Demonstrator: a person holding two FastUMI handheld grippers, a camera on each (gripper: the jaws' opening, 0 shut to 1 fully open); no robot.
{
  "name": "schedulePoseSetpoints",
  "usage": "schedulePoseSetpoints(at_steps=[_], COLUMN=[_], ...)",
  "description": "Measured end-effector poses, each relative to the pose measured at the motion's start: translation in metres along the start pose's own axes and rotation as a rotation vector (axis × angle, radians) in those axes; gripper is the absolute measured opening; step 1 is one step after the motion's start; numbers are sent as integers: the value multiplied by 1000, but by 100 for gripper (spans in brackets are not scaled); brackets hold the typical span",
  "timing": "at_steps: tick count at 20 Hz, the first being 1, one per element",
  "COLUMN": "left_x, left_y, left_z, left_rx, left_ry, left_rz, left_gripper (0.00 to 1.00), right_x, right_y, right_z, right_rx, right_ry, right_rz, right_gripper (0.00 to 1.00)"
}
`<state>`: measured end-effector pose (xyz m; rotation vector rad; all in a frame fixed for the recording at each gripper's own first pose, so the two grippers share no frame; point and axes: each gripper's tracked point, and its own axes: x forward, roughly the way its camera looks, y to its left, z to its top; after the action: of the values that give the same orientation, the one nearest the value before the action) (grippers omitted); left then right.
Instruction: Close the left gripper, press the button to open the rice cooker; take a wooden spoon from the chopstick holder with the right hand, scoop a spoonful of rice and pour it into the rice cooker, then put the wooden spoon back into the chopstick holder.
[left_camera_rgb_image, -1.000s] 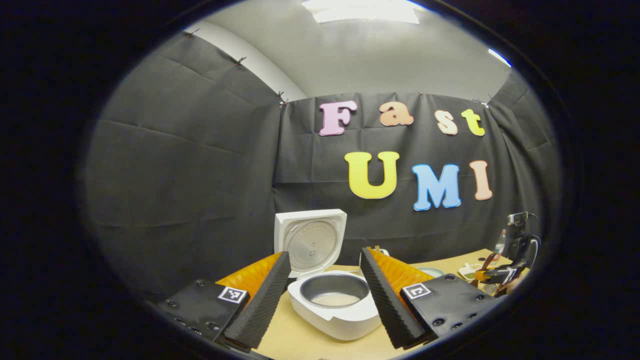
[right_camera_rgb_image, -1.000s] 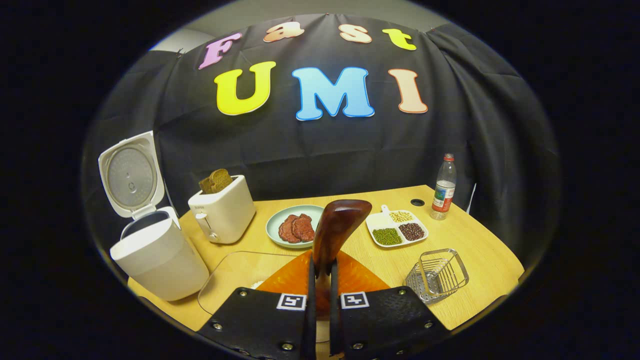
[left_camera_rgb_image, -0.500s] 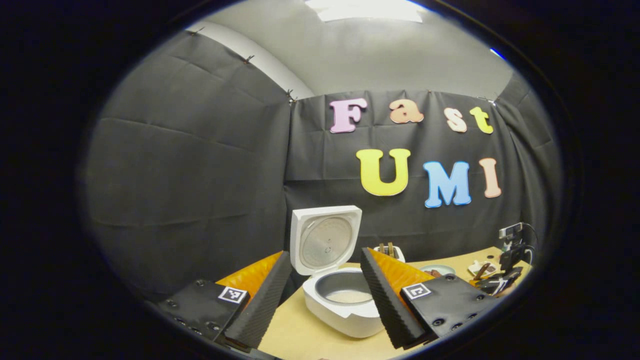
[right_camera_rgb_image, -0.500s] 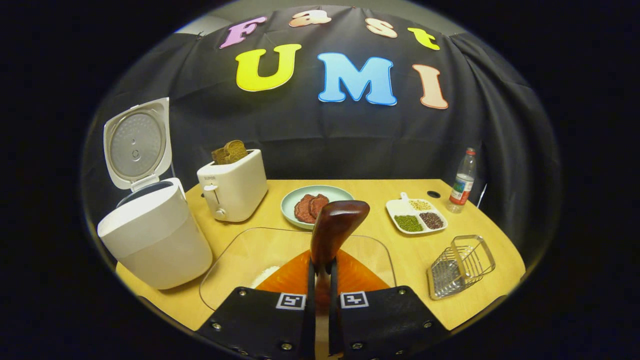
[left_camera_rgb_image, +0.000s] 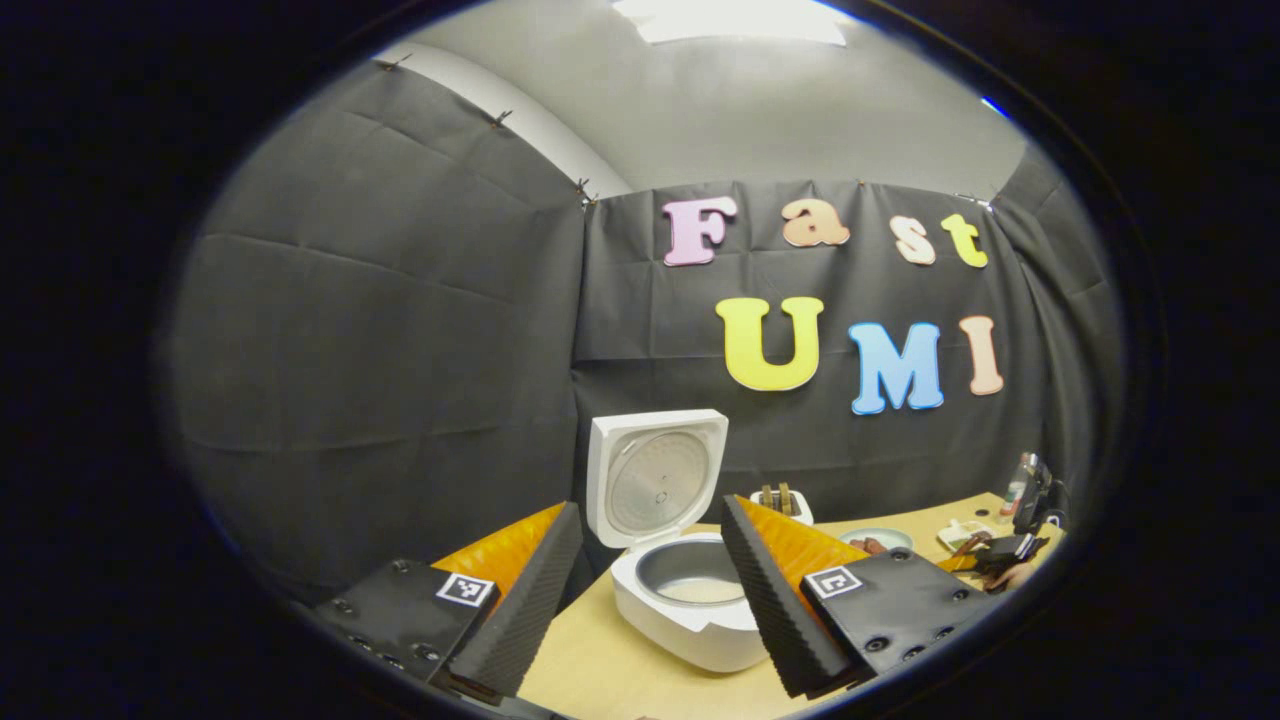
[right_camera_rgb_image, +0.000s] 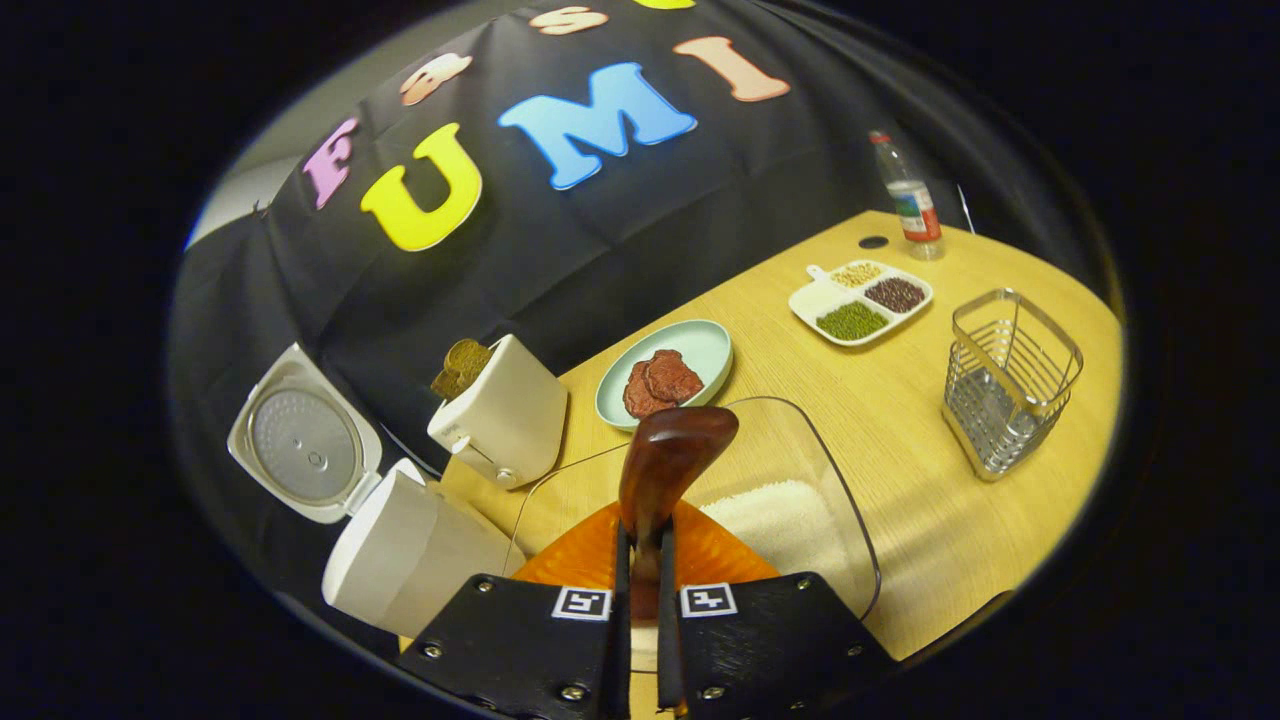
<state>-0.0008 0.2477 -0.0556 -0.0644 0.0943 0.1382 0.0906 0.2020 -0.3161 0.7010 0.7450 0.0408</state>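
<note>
The white rice cooker (left_camera_rgb_image: 690, 620) stands with its lid up and its grey inner pot showing, between the fingers of my left gripper (left_camera_rgb_image: 650, 590), which is open and holds nothing. In the right gripper view the rice cooker (right_camera_rgb_image: 400, 550) is at lower left. My right gripper (right_camera_rgb_image: 640, 580) is shut on the dark wooden spoon (right_camera_rgb_image: 665, 470), whose bowl points forward above a clear glass dish (right_camera_rgb_image: 840, 500) holding white rice (right_camera_rgb_image: 780, 520). The wire chopstick holder (right_camera_rgb_image: 1010, 380) stands at the right. Far right in the left gripper view, the right gripper (left_camera_rgb_image: 1005, 550) shows small.
A white toaster (right_camera_rgb_image: 505, 415) with dark bread stands beside the cooker. Behind the glass dish are a pale green plate (right_camera_rgb_image: 700, 345) with red meat slices, a white divided tray (right_camera_rgb_image: 860, 300) of beans and a water bottle (right_camera_rgb_image: 905, 195). The wooden table (right_camera_rgb_image: 950, 520) ends near the holder.
My right gripper has rolled and dropped toward the glass dish with the spoon, so the rice now shows beside the spoon. The left gripper has barely moved and stays open.
</note>
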Motion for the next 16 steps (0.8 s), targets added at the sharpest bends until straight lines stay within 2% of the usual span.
schedulePoseSetpoints(at_steps=[3,4,8,11,12,15,16], left_x=[-4,-6,-12,-13,-13,-17,-19], left_y=[1,1,-5,-14,-15,-15,-14], left_z=[3,5,11,11,11,14,14], left_rx=[-2,-3,-7,-19,-18,-13,-14], left_ry=[-3,-9,-23,-23,-24,-34,-34], left_rz=[9,12,15,7,5,8,11], left_gripper=[97,100,100,100,97,97,100], right_x=[-4,-6,-21,-31,-34,-40,-41], right_y=[-3,-6,3,26,33,60,70], right_z=[12,19,42,57,62,73,75], right_rx=[166,185,236,301,316,329,329], right_ry=[-5,-16,-40,-44,-47,-47,-47], right_rz=[51,57,96,169,190,243,259], right_gripper=[11,11,11,11,11,11,11])
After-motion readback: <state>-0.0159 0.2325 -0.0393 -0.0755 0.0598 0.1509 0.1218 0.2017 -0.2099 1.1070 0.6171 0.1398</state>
